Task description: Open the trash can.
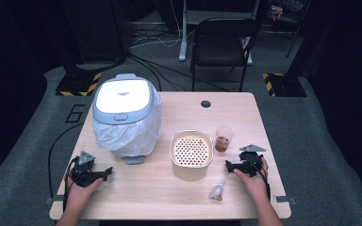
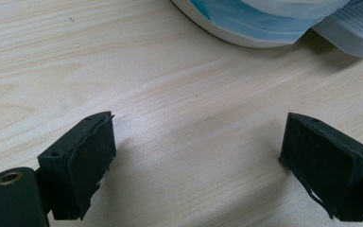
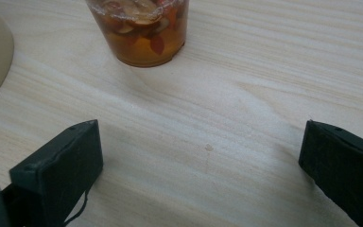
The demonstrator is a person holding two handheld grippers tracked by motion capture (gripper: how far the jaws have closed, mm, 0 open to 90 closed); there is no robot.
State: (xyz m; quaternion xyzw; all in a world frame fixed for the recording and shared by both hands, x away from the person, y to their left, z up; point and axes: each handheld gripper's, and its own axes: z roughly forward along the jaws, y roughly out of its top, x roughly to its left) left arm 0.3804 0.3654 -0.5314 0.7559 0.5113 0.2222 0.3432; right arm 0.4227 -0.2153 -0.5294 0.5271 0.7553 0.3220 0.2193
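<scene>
From the high view, the left claw (image 1: 104,173) rests on the worktop (image 1: 141,193) with its jaws spread, empty, just short of the lidded bin (image 1: 125,113) lined with a white bag. The right claw (image 1: 230,165) also rests open and empty. Ahead of it and slightly outward stands the clear cup (image 1: 223,138); just inward of it sits the bowl (image 1: 191,153) carrying a perforated strainer insert, with nothing visible inside. A small crumpled wrapper (image 1: 217,190) lies behind that claw, toward the person.

In the left gripper view, both jaws stand wide apart over bare wood, and the bin's base with its bag edge (image 2: 264,21) lies straight ahead, not touching.

In the right gripper view, the jaws are again wide apart, and the cup (image 3: 139,30) stands ahead and left of centre, holding brownish liquid with red and pale solid pieces.

The likely risk: the cup is light, thin-walled and full, so an off-centre approach or a hard squeeze could tip or crush it and spill liquid across the worktop beside the bowl.
</scene>
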